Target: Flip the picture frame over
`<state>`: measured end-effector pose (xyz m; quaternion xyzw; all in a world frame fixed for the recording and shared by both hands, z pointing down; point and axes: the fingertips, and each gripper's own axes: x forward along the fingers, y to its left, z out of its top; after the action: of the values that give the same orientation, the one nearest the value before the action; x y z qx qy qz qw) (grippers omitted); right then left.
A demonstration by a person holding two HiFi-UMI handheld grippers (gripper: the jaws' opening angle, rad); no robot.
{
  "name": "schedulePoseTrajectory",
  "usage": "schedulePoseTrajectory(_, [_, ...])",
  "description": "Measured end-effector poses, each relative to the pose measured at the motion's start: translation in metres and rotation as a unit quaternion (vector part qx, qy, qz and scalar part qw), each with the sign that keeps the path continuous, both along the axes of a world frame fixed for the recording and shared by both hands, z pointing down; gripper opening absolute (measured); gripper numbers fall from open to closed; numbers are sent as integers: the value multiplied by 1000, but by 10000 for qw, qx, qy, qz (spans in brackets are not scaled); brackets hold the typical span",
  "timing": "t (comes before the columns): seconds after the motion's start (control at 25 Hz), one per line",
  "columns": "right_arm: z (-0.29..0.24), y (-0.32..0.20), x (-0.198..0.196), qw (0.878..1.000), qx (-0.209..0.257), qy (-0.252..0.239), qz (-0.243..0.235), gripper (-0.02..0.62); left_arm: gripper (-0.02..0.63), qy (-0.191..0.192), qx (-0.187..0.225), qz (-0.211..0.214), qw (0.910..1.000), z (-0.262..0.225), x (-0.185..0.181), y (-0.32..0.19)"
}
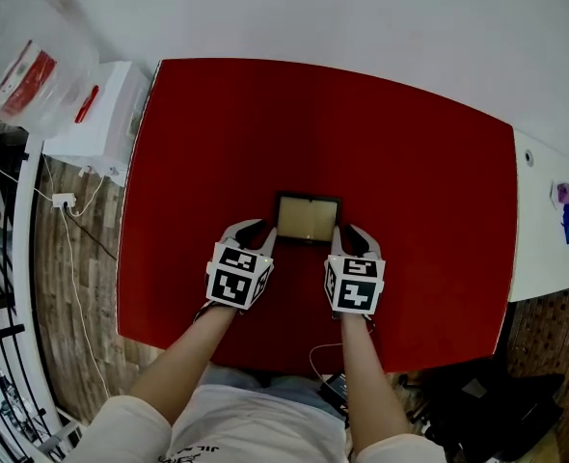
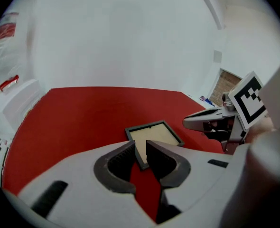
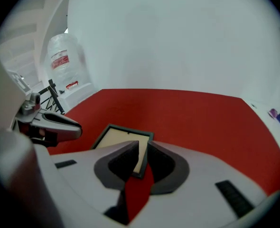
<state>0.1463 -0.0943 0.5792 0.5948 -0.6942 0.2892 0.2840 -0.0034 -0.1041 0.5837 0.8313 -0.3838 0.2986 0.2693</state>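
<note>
The left gripper (image 1: 263, 231) and right gripper (image 1: 345, 231) are shown at the near corners of the dark-rimmed, beige-faced rectangular picture frame (image 1: 308, 218). Both pairs of jaws are slightly parted and nothing is clamped. The frame is laid flat on the red tabletop (image 1: 265, 123). A clear plastic water bottle (image 1: 29, 51) is seen beyond the frame, far left.

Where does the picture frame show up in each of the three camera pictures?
Head view: picture frame at the centre.
Left gripper view: picture frame lower centre, just past the jaws.
Right gripper view: picture frame lower centre-left, just past the jaws.
Shared landmark: the red tabletop beneath it.
</note>
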Motion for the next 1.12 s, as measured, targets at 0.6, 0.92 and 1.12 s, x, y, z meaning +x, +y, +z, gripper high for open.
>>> schedulePoseTrajectory(0.6, [-108,105,-59,9980,418,-40,-478,5,6,-8,676,8,9977,-111,-30,95])
schedulePoseTrajectory(0.92, [-114,153,-77,9984,378,-217,-373,5,6,64,906,-461,9948,-126,-42,142])
schedulePoseTrajectory(1.12, [-119,157,-67,9983,511,-140,-253,5,6,193,1023,-611,9927,-139,-41,137])
